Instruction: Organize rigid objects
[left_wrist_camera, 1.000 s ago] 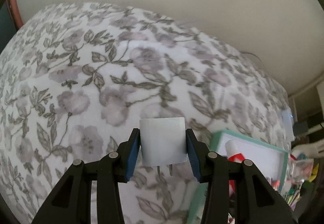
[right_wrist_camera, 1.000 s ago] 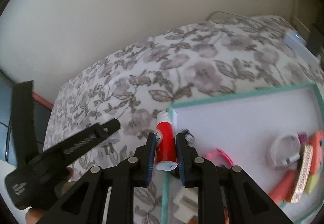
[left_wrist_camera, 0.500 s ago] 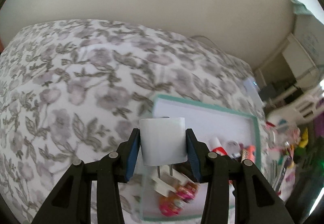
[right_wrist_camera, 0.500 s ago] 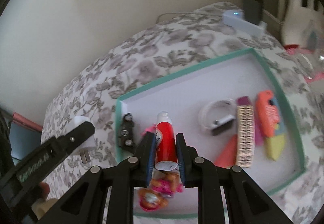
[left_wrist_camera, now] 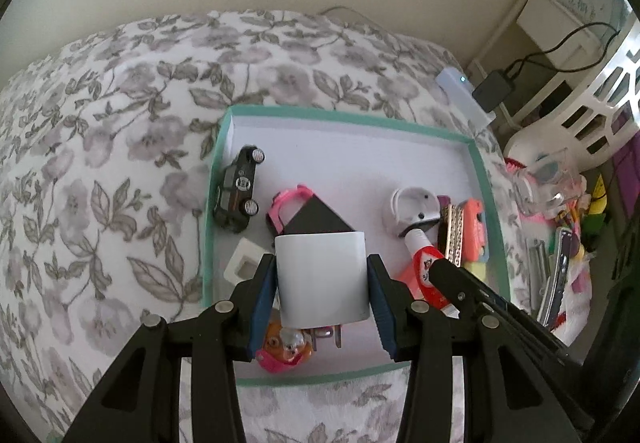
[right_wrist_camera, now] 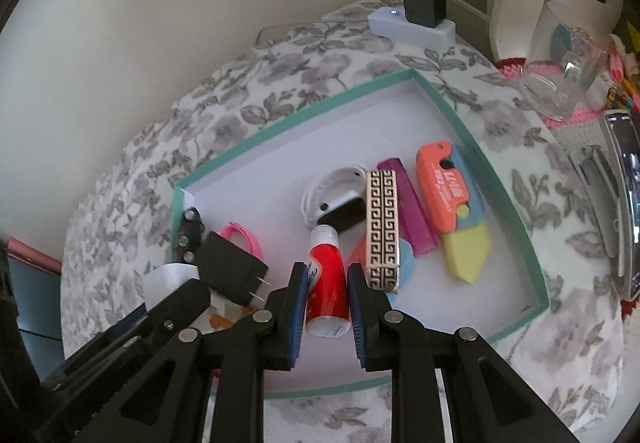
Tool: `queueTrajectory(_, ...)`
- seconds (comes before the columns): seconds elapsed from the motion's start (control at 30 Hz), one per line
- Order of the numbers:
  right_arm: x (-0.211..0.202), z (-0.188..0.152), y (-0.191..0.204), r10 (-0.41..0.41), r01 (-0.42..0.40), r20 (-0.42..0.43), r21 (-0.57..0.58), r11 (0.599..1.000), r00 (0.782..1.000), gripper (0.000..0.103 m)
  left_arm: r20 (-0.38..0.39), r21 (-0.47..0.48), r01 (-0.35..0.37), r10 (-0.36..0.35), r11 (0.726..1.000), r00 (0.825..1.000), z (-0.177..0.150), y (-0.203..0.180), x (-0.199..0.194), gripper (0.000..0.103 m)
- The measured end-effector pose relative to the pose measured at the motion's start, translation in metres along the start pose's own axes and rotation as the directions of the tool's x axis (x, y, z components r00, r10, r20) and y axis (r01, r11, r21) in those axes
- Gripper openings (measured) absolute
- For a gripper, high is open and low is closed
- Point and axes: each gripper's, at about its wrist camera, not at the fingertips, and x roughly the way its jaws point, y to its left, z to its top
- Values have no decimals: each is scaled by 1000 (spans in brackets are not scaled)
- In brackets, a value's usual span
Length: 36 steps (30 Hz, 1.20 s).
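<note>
Both tongs are loaded: the left gripper [left_wrist_camera: 322, 281] has its blue pads pressed on the two flat sides of a white, boxy plastic wall charger [left_wrist_camera: 322, 275], prongs hanging below; the right gripper [right_wrist_camera: 325, 301] is clamped on a small red-and-white squeeze tube with a white cap [right_wrist_camera: 326, 283], cap end pointing away from the wrist; both things hang over the near half of the shallow white cardboard tray with a teal rim [right_wrist_camera: 472, 139], which lies on a grey floral bedspread [left_wrist_camera: 100, 123]

Seen from the right wrist, the charger sits at about 9 o'clock of the tube, and a black plug adapter [right_wrist_camera: 232, 267] lies in the tray between them; a patterned black-and-cream bar [right_wrist_camera: 382, 227] lies just beside the tube at 2 o'clock, and a black toy car [left_wrist_camera: 238, 189] rests against the tray's rim at 10 o'clock in the left wrist view

By my reading the charger is light, stiff and glossy, so it may slip if held by its rounded corners; the flat opposite faces, as now, are the right hold; the tube looks light but soft-walled, likely to dent or squeeze out under hard pressure, so a gentle hold around mid-body suits it; neither seems fragile, though the prongs could catch on the things already lying in the tray
</note>
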Motion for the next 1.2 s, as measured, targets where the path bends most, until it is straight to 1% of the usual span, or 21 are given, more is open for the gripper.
queueTrajectory(0.17,8,-3,0,-14,14,-30,-9,1000,999,22,-53,-33,8,-10,999,999,-4,6,10,47)
queueTrajectory(0.3,12,-5,3,-16,14,-44,-29,999,999,22,-69,-43,-3,0,999,998,-5,10,15,47)
queueTrajectory(0.43,14,-6,7,-19,16,-52,-46,999,998,22,-92,-73,15,-22,997,995,-4,16,21,46)
queueTrajectory(0.57,15,-8,9,-23,19,-60,-68,998,998,22,-89,-83,22,-29,996,996,-4,20,19,47)
queueTrajectory(0.63,15,-9,11,-28,23,-57,-76,997,998,22,-84,-86,25,-32,996,996,-5,21,17,50)
queueTrajectory(0.7,14,-9,11,-32,28,-53,-81,996,998,22,-77,-90,20,-27,996,997,-6,25,14,58)
queueTrajectory(0.77,13,-10,11,-31,27,-54,-85,996,998,22,-69,-92,16,-23,996,997,-7,28,9,62)
queueTrajectory(0.87,14,-13,13,-33,27,-60,-100,995,998,22,-52,-92,19,-23,996,998,-9,30,2,64)
queueTrajectory(0.93,14,-14,15,-38,31,-61,-110,993,997,22,-32,-79,2,-5,997,999,-11,31,-5,66)
queueTrajectory(0.97,14,-15,15,-41,33,-60,-115,993,997,22,-21,-68,-16,14,998,1000,-12,31,-8,66)
queueTrajectory(1.03,14,-16,17,-46,38,-58,-126,991,997,26,8,-43,-66,66,997,998,-13,31,-14,66)
queueTrajectory(1.07,14,-17,17,-49,41,-58,-131,991,997,34,20,-32,-101,102,994,995,-13,32,-17,69)
queueTrajectory(1.1,15,-19,18,-52,43,-61,-137,990,997,46,31,-25,-130,130,991,991,-14,33,-19,78)
queueTrajectory(1.17,16,-20,19,-56,47,-63,-148,988,996,52,56,-10,-195,195,981,979,-14,37,-24,86)
queueTrajectory(1.2,16,-21,20,-59,49,-64,-154,987,996,53,63,-6,-219,219,976,974,-15,39,-25,86)
